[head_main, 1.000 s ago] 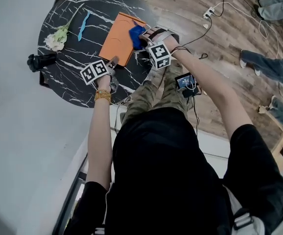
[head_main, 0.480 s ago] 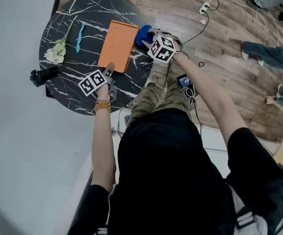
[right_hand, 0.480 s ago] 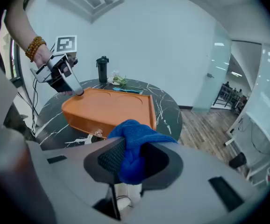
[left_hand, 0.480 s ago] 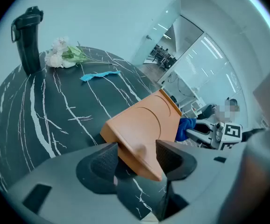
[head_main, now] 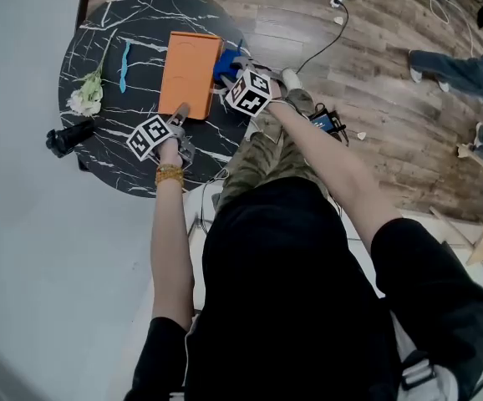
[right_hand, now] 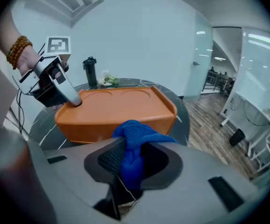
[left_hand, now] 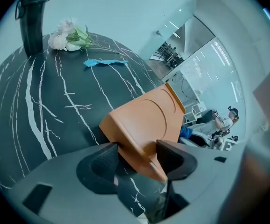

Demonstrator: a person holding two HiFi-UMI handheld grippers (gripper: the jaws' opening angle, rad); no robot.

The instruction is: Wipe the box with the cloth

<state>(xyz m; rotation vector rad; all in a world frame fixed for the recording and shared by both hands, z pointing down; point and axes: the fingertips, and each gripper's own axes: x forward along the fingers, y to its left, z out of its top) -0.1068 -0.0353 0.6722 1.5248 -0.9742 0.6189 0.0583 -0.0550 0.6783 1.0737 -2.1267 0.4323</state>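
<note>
Right gripper: the right gripper (right_hand: 134,161) is clamped on the bunched blue cloth (right_hand: 136,139).
Change, cloth: a second ago the cloth lay on the top of the orange box (head_main: 190,72), near its far right corner. Now it is off the top and level with the right side wall, the gripper having rolled over. Whether it touches the wall I cannot tell.
Change, left gripper: the jaws of the left gripper (left_hand: 137,154) have just been opening. They stand wide apart, with the box's near corner between them.
Box: flat on the round marble table (head_main: 141,11), toward its right edge.
Meaning: the top pass looks finished and the side wall seems next. With the brace loosened, the box may slide under a push.
</note>
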